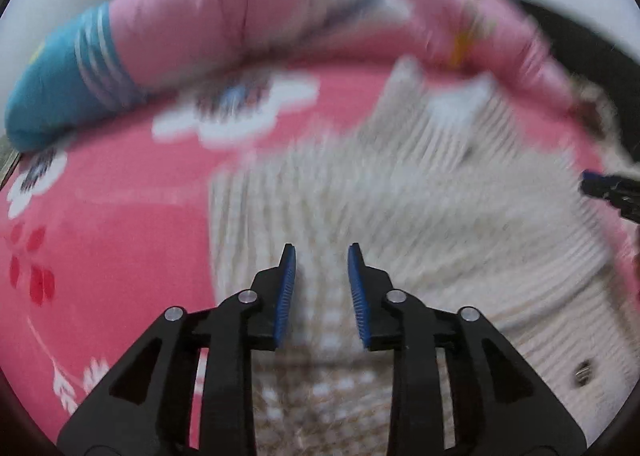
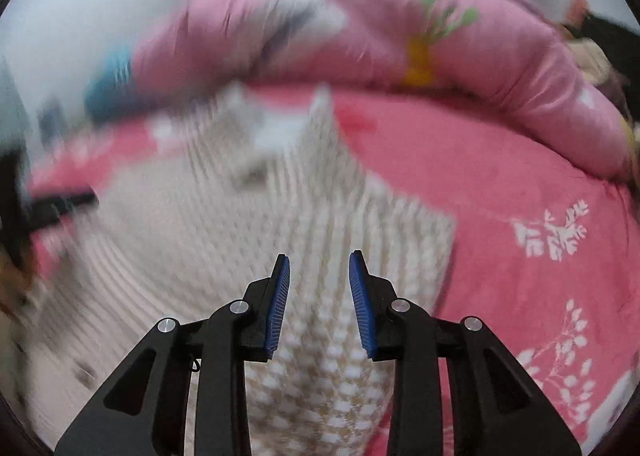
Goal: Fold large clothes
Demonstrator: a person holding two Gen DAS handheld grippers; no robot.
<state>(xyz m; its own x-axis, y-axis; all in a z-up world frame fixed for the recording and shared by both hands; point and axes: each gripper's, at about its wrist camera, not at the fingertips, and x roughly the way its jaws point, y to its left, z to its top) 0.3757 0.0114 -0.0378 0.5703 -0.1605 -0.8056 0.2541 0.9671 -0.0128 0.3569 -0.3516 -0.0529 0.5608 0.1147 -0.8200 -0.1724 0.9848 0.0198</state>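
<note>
Garment: cream ribbed knit sweater (image 2: pixel 224 224), lying on the bedsheet, blurred.
Right gripper (image 2: pixel 319 288): black arms, blue ribbed pads (image 2: pixel 278 308), jaws parted over the knit, not pressing it.
Bedsheet (image 2: pixel 500 192): coral pink, white leaf print.
Quilt (image 2: pixel 360 32): pink, bunched along the far edge.
Left gripper (image 2: pixel 60 202): dark tip at left, blurred.

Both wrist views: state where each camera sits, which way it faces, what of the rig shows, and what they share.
Left wrist: rides the left hand-held gripper, angled down at the cream ribbed knit sweater on the pink floral bedsheet; its black fingers with blue pads show, apart.
Right wrist: rides the right hand-held gripper, angled down at the same sweater; its fingers show, apart.
Shared: sweater, bedsheet, rolled pink quilt behind.
</note>
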